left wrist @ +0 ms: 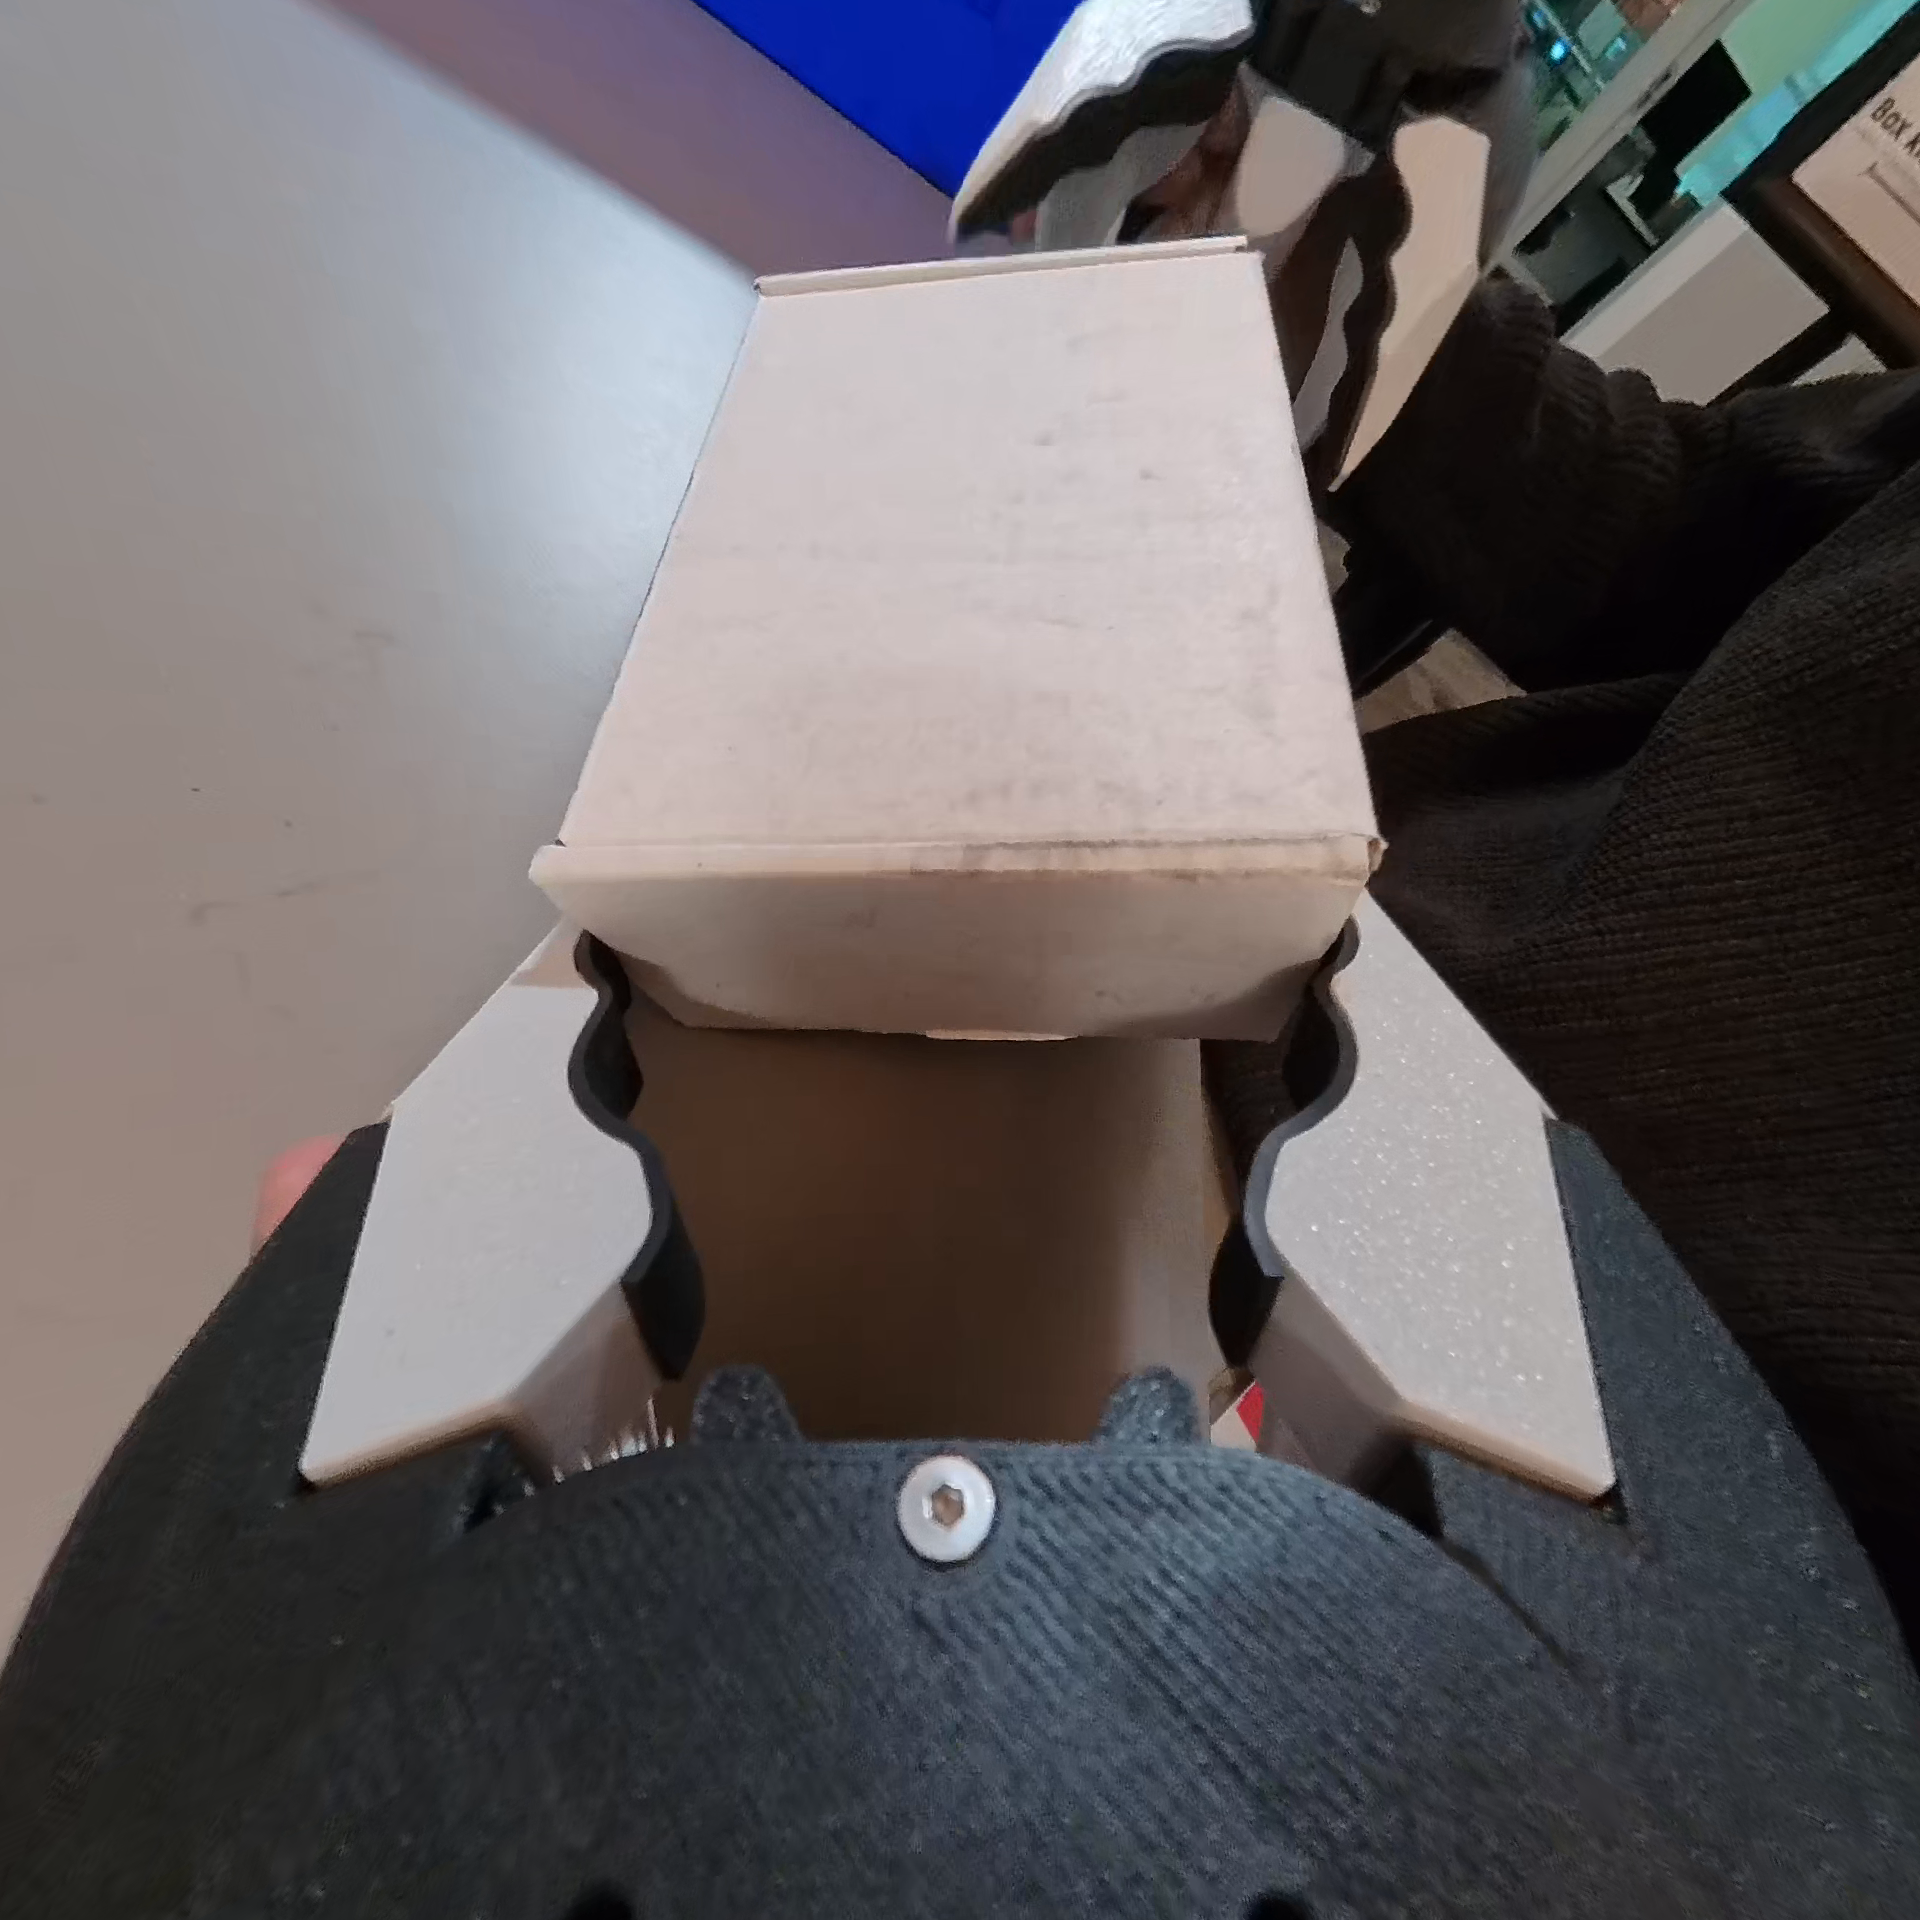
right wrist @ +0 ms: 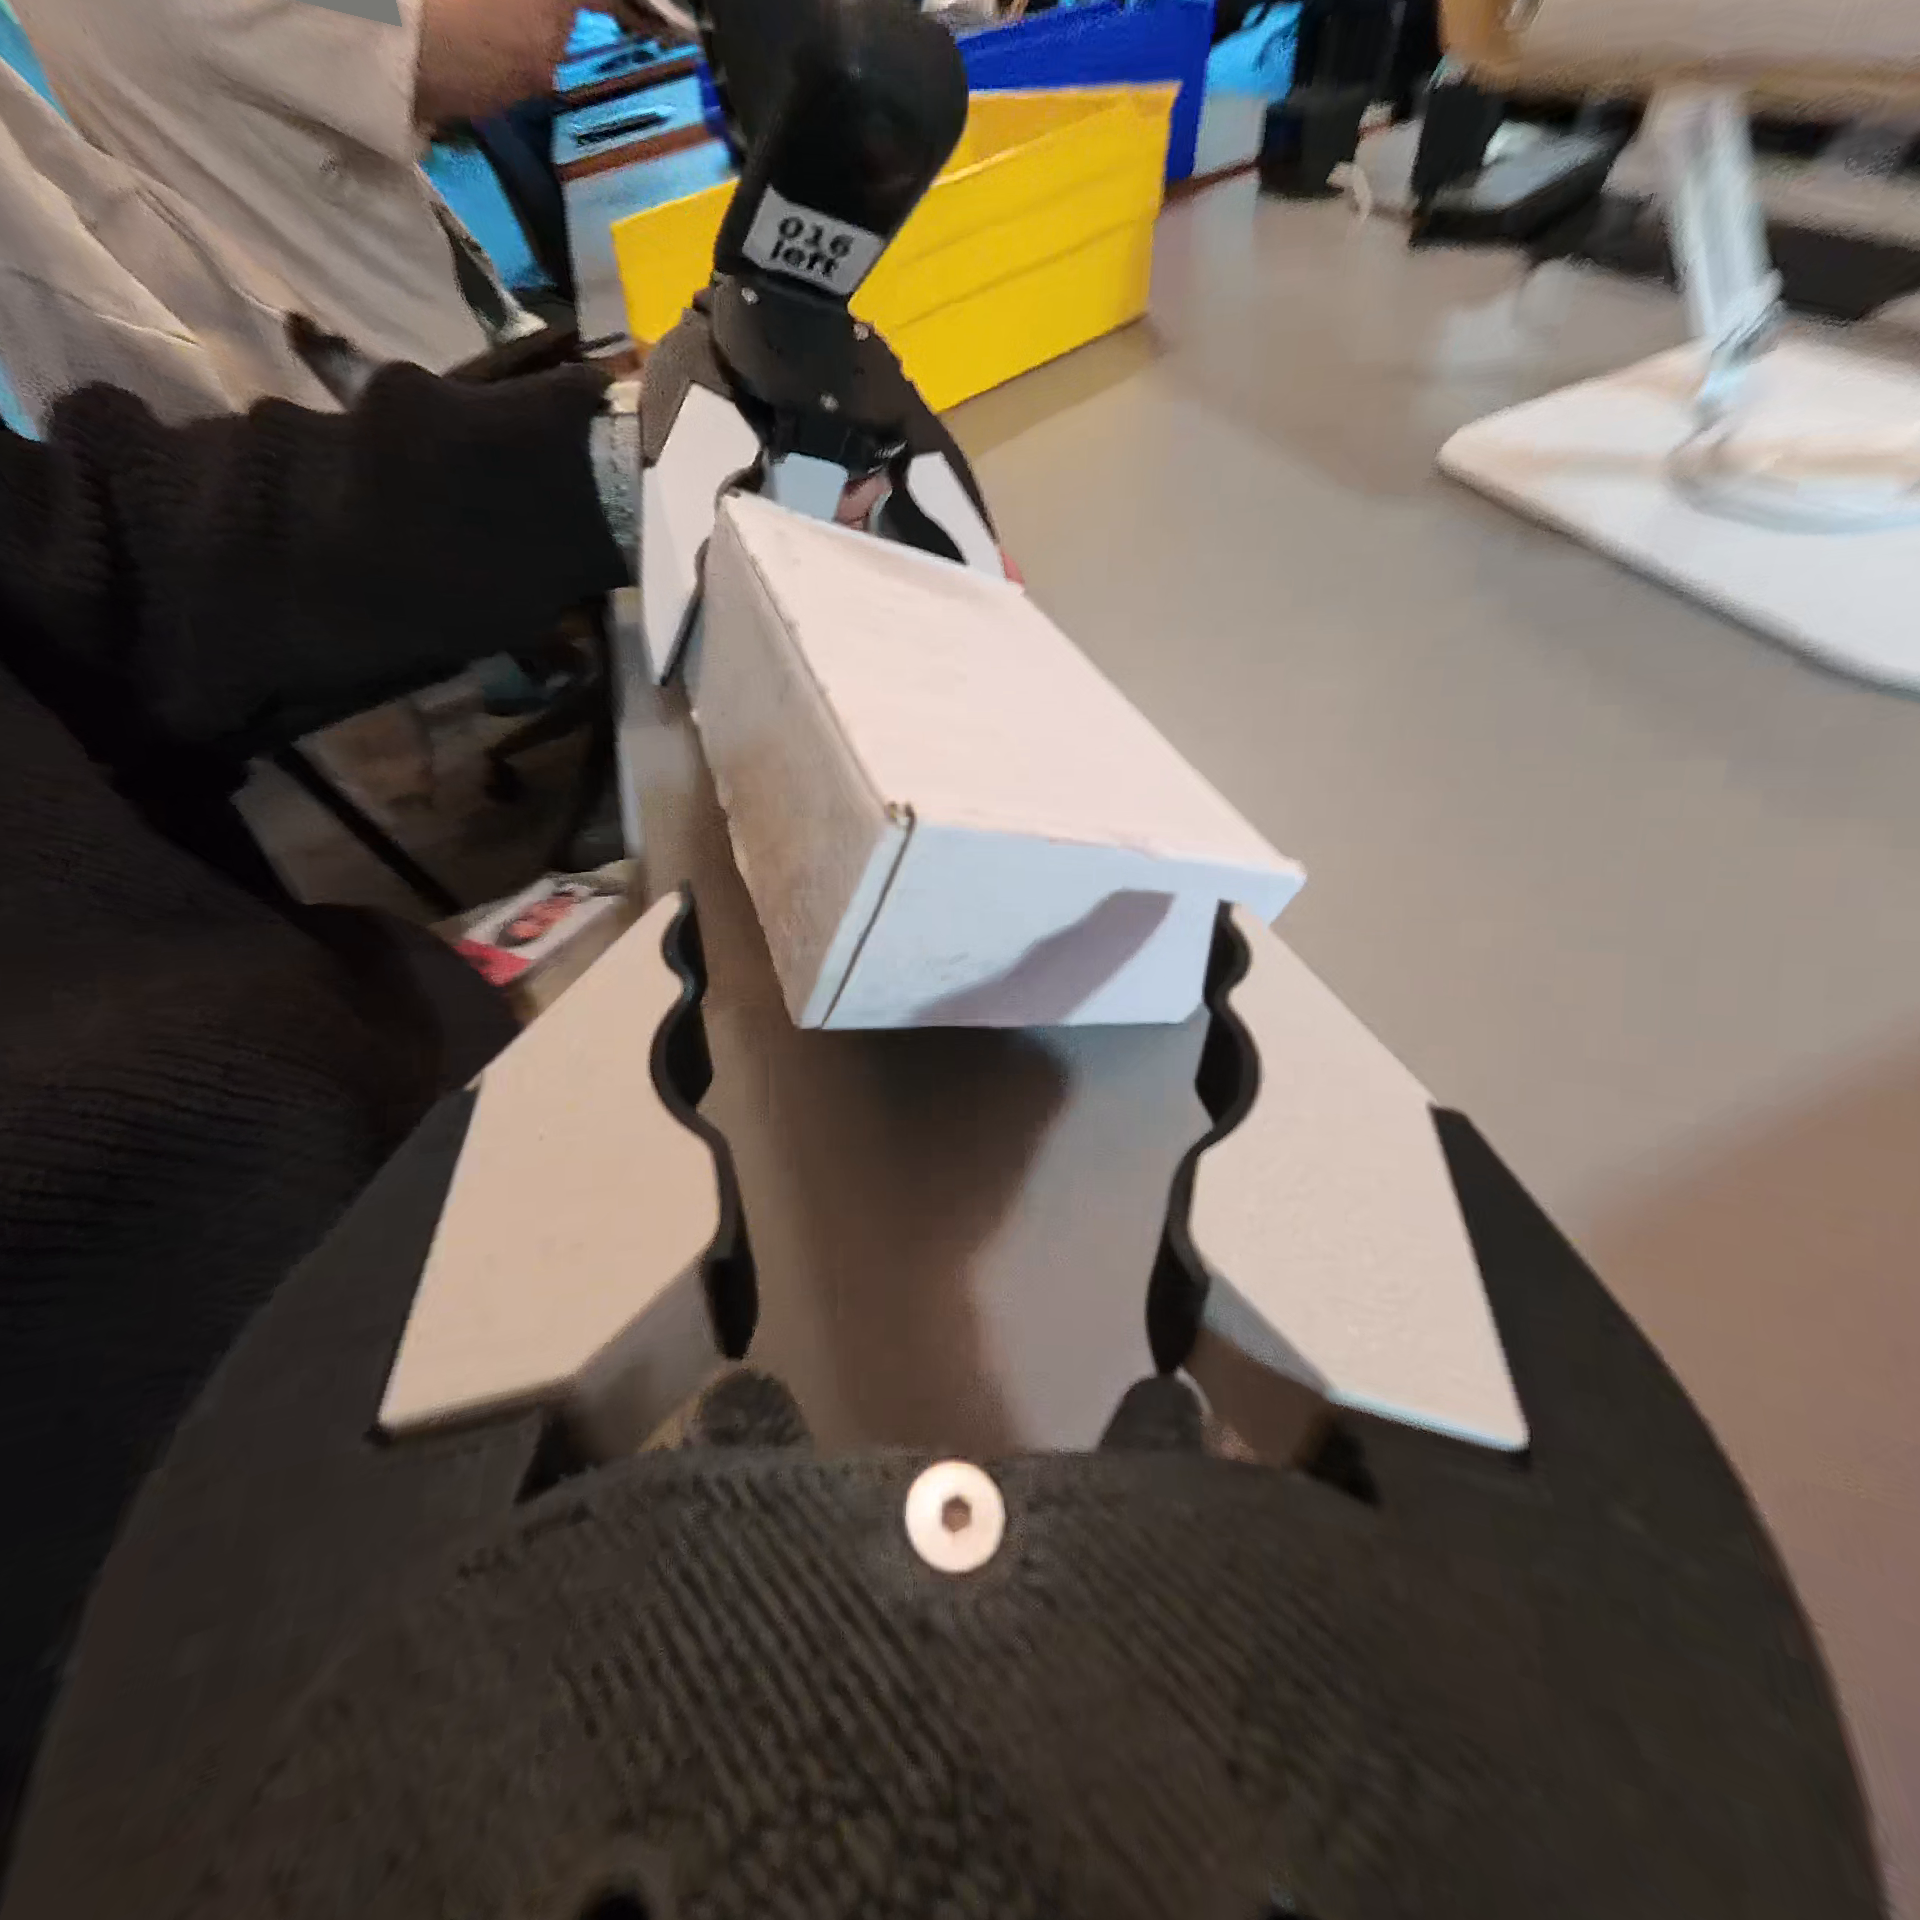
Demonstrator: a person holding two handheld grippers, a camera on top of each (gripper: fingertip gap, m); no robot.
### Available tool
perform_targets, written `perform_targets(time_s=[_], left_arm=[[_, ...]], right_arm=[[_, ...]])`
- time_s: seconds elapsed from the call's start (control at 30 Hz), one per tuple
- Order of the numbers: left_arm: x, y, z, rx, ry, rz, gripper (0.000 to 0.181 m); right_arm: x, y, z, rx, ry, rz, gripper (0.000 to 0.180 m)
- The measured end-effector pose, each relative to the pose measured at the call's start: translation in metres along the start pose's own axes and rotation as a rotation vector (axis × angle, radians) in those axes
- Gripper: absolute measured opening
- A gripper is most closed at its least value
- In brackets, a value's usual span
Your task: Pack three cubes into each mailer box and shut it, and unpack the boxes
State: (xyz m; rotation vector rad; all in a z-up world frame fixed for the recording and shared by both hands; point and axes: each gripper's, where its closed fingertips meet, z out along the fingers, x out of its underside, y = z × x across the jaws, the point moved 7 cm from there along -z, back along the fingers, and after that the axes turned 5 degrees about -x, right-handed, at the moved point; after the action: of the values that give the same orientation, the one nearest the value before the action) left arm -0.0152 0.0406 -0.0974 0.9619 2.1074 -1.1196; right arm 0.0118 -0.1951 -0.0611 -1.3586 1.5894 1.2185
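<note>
A closed white mailer box [left wrist: 966, 582] lies lengthwise between my two grippers, over the grey table [left wrist: 260, 520]. My left gripper [left wrist: 968, 940] is shut on the box's near end, one finger on each side. The right wrist view shows it clamping the far end of the box [right wrist: 935, 727]. My right gripper [right wrist: 956, 920] is open around the box's other end. Its right fingertip [right wrist: 1231, 935] touches the overhanging lid edge and its left fingertip stands apart from the box. The box is tilted. No cubes show.
A yellow bin [right wrist: 1018, 239] and a blue bin [right wrist: 1091, 42] stand behind the left gripper. A white stand base [right wrist: 1704, 520] sits at the far right of the table [right wrist: 1455, 831]. A person's dark sleeve [right wrist: 260, 540] and the table's edge are on the left.
</note>
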Motion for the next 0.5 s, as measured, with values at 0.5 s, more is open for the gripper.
perform_targets(time_s=[0.5], left_arm=[[-0.019, -0.002, 0.019, -0.115, 0.000, -0.131, 0.127]], right_arm=[[-0.014, 0.024, 0.007, 0.481, 0.188, -0.737, 0.079]])
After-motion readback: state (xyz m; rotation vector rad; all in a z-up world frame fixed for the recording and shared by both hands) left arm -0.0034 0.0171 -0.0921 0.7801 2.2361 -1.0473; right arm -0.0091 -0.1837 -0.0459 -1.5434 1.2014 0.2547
